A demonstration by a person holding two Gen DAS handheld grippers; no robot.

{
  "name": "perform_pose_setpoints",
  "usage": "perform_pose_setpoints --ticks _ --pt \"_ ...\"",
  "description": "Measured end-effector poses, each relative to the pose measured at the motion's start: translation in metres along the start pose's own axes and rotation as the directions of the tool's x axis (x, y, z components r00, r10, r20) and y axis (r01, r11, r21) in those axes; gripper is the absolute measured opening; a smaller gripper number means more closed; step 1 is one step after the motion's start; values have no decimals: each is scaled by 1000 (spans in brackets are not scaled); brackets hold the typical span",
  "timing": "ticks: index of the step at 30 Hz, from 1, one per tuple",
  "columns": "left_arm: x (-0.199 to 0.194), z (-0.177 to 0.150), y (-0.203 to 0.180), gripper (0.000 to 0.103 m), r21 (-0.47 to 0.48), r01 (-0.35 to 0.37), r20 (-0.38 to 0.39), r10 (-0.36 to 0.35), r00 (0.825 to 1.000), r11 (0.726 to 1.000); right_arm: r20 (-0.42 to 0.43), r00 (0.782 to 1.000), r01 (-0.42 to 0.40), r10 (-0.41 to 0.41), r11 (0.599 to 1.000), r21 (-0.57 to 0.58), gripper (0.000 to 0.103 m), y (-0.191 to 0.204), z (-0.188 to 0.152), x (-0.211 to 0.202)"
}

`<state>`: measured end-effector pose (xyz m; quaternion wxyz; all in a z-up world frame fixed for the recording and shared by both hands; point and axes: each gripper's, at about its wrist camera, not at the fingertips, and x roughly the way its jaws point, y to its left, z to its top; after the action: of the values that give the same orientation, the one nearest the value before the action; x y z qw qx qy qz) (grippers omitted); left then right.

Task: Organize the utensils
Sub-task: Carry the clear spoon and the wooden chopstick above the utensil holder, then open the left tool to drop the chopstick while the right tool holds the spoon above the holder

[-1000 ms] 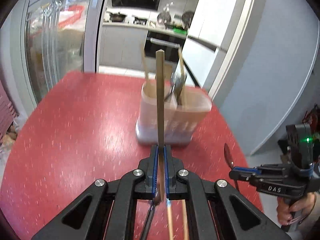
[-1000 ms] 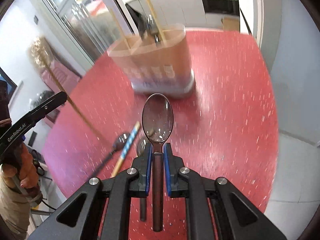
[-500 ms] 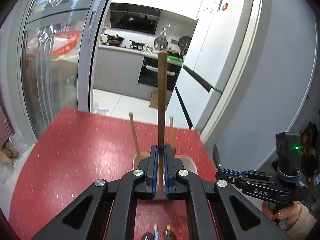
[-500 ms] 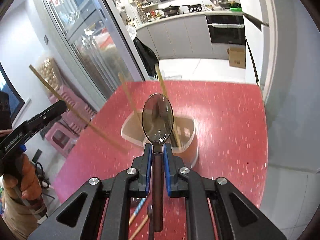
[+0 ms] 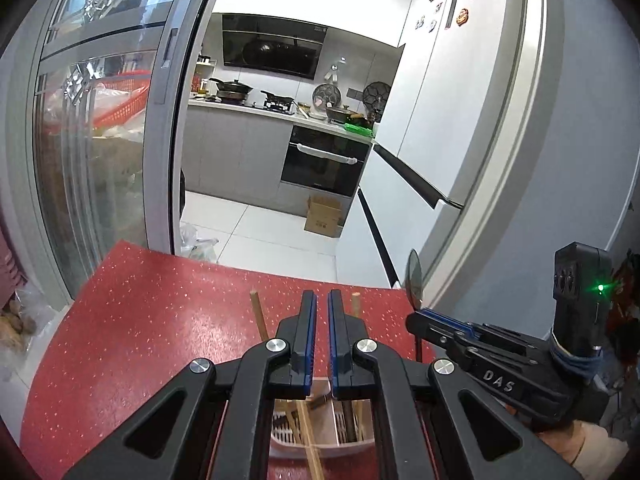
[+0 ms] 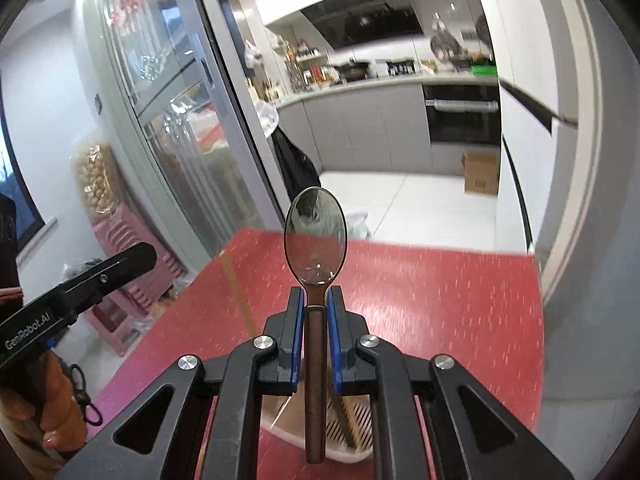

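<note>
My left gripper (image 5: pixel 322 300) is slightly open and empty, right above the utensil holder (image 5: pixel 320 436) on the red table (image 5: pixel 152 320). Wooden chopsticks (image 5: pixel 258 314) stand in the holder, and one lies slanted inside it (image 5: pixel 308 428). My right gripper (image 6: pixel 316 300) is shut on a metal spoon (image 6: pixel 315 236) with a dark handle, bowl up, above the holder (image 6: pixel 356 420). The right gripper also shows in the left wrist view (image 5: pixel 424 318) with the spoon (image 5: pixel 414 276) edge-on. The left gripper shows in the right wrist view (image 6: pixel 132 258).
The red table ends ahead at a white tiled kitchen floor (image 5: pixel 272 228). A glass sliding door (image 5: pixel 100 160) stands at the left, a white fridge (image 5: pixel 460 120) and grey wall at the right. Pink stools (image 6: pixel 132 280) stand left of the table.
My left gripper let go of the wooden chopstick, which now lies in the holder, and its jaws opened a little. Both grippers rose and tilted up over the holder. The spoon stays gripped.
</note>
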<state>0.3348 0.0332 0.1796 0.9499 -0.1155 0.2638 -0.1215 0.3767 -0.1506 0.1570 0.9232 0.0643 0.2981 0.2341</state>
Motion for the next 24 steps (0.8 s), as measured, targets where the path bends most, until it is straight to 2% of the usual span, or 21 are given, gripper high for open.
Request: perform_pose_setpoints --ticks 3,6,11,15,20,24 --pt "17 -7 4 33 -12 -12 -29 12 1000 1000 12 1000 19 -19 999 -28 13 1 -4 18" --pt "29 -21 11 33 -19 -21 -79 20 997 1000 34 999 5 -4 999 -32 13 -2 -16 28" --pt "33 -45 23 33 -18 -50 -120 48 992 999 88 996 39 -29 994 -104 13 3 -29 38" --pt "29 -65 29 33 -15 -71 -160 67 985 997 81 996 42 -35 995 -94 13 -1 -37 49" --pt "21 -93 35 33 12 -84 -219 84 972 996 77 996 52 -44 992 -112 13 -4 -51 49" --pt "17 -120 41 33 20 -99 -281 101 954 995 60 997 62 -53 984 -166 13 2 -64 47"
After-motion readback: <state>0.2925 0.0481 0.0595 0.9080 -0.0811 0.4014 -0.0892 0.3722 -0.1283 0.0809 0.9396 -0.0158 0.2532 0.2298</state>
